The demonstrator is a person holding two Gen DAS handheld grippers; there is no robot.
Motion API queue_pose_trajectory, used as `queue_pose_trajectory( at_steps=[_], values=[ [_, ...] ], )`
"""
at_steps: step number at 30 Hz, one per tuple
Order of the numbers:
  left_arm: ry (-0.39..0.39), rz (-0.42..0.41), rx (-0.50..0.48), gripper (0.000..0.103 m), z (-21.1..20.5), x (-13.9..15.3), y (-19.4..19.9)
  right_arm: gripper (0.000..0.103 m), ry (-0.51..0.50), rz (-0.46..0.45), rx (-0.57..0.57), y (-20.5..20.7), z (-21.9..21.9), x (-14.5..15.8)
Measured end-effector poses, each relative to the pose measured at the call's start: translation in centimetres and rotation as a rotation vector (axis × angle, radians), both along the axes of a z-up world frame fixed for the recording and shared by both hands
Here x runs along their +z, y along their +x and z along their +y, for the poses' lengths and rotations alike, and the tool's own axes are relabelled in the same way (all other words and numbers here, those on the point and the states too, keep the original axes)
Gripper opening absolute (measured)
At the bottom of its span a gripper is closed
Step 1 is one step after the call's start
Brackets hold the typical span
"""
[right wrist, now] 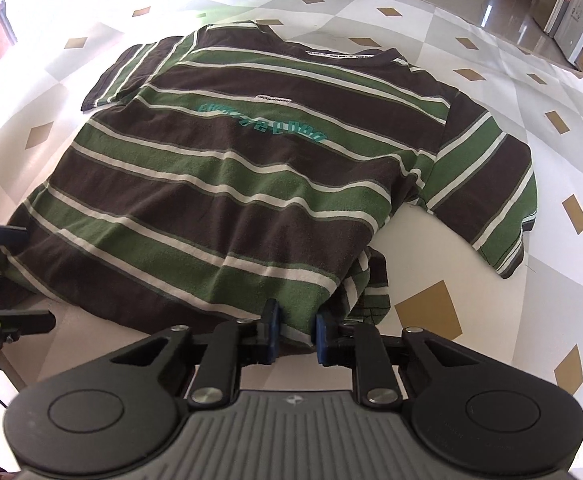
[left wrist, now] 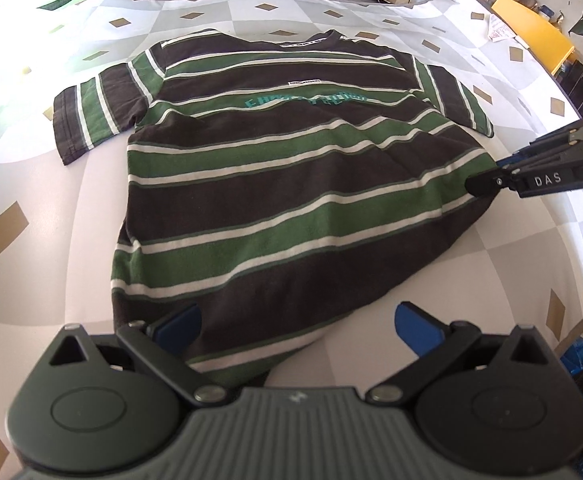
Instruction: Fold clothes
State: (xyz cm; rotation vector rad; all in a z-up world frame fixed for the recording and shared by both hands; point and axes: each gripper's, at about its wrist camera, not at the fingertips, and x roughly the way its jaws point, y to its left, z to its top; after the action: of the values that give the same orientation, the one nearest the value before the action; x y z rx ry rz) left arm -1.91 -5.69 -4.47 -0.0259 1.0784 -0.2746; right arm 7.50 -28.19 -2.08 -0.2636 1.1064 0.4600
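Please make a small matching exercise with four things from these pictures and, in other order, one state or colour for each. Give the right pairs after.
Things:
1. left gripper
2. right gripper
3. striped T-shirt
4. lettering on the chest

States or colours:
A. teal
B. fingers wide apart over the near hem
C. lying flat, front up, on the checked tablecloth
D. fingers close together on a bunched hem corner

Pairs: 1-B, 2-D, 3-C, 4-A
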Motion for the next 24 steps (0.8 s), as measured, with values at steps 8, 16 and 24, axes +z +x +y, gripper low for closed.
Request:
queue_pose_trajectory(
  at_steps=[8,16,24],
  values=[
    [0.074,-0.036,-0.007,0.103,-1.1,-0.6,-0.5,0.008,0.254,0.002,-0.163,1.8,-1.4,2.4],
    [0.13,-0.064,0.01,0.103,-1.7,-1.3,-0.2,0.007,0.432,0.015,-0.33,4.3,-1.6,3.1],
    [0.102,-0.07,0.018,0.103,-2.0,-1.2,0.8,0.007,0.411,0.001,-0.357,5.9,-1.2,3.4]
  ],
)
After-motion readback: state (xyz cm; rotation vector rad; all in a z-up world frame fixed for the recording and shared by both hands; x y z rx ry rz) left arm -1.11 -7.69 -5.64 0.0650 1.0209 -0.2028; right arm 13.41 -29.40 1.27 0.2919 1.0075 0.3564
